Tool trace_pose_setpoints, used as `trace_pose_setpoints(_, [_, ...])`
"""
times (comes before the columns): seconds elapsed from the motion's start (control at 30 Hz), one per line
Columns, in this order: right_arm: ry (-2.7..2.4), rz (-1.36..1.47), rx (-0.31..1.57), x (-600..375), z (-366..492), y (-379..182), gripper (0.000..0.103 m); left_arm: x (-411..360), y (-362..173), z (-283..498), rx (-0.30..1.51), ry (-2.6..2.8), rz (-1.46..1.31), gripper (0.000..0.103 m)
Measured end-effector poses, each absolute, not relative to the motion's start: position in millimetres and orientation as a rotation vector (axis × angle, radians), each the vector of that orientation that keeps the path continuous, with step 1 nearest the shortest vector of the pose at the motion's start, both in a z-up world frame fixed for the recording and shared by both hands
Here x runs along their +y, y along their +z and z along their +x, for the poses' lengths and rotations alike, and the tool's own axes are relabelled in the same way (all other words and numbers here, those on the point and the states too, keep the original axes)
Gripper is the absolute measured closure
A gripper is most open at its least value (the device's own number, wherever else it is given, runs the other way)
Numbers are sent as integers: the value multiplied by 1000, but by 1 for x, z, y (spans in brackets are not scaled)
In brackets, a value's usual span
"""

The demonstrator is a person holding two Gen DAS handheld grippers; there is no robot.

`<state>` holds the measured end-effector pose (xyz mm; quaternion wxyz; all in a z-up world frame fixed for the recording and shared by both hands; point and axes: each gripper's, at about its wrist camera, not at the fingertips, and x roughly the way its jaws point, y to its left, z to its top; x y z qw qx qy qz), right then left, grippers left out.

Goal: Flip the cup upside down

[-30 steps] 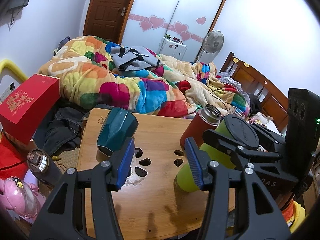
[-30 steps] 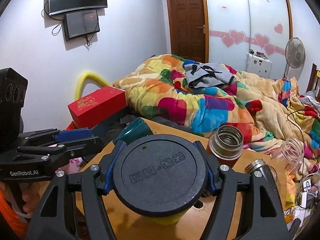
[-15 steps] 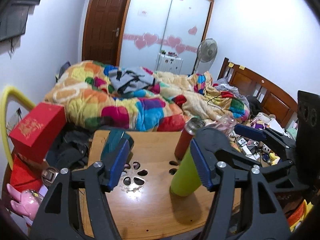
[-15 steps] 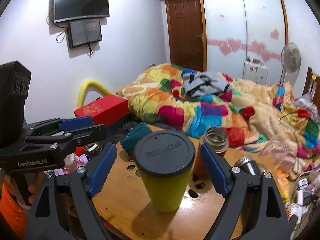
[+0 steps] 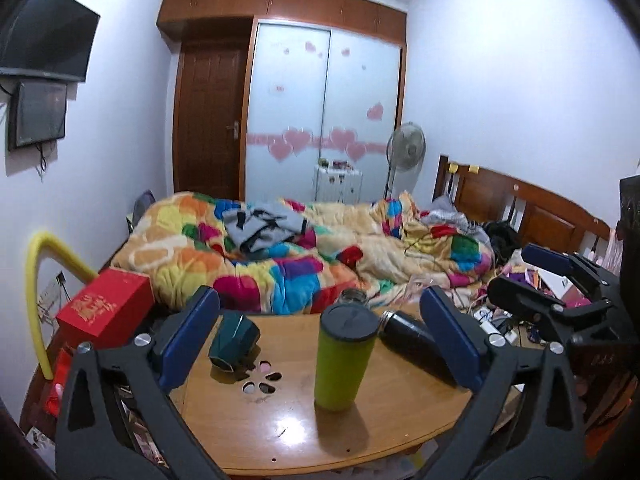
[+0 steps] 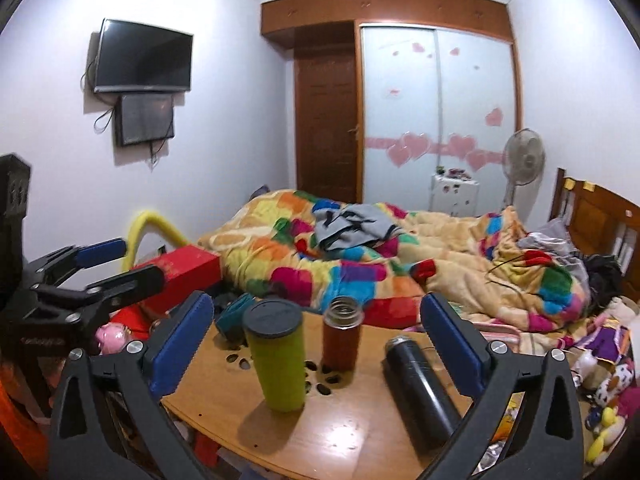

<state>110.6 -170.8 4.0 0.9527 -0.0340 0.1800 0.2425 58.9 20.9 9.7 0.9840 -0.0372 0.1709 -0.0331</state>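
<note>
A lime-green cup (image 5: 343,360) with a black end on top stands on the round wooden table (image 5: 320,436); it also shows in the right wrist view (image 6: 277,358). My left gripper (image 5: 320,340) is open and empty, held back from the cup. My right gripper (image 6: 316,340) is open and empty too, held back above the table's near edge. Each gripper shows in the other's view, the right one at the right (image 5: 548,280), the left one at the left (image 6: 100,264).
A dark teal cup (image 5: 233,340) lies on its side at the table's left. A red-brown flask (image 6: 342,336) stands open behind the green cup. A black bottle (image 6: 420,384) lies at the right. A red box (image 5: 105,307) and a bed with a colourful quilt (image 5: 280,256) lie beyond.
My right gripper opened and let go of the green cup, which now stands on the table. Both grippers pulled back and up from the table.
</note>
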Motion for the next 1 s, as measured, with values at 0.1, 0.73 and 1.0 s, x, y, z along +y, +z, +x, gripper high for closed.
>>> trace_pose_setpoints(0.1, [480,-37,352,-186,100,14,0,16,20,43,305,-55,-79,0])
trace_pose_setpoints(0.73, [421,15,320,-215,68,30,0,-5,37,8,221,-12,-26,0])
trace_pose_setpoints(1.0, [427,17,324,-214,67,31,0,-6,35,7,224,-11,-37,0])
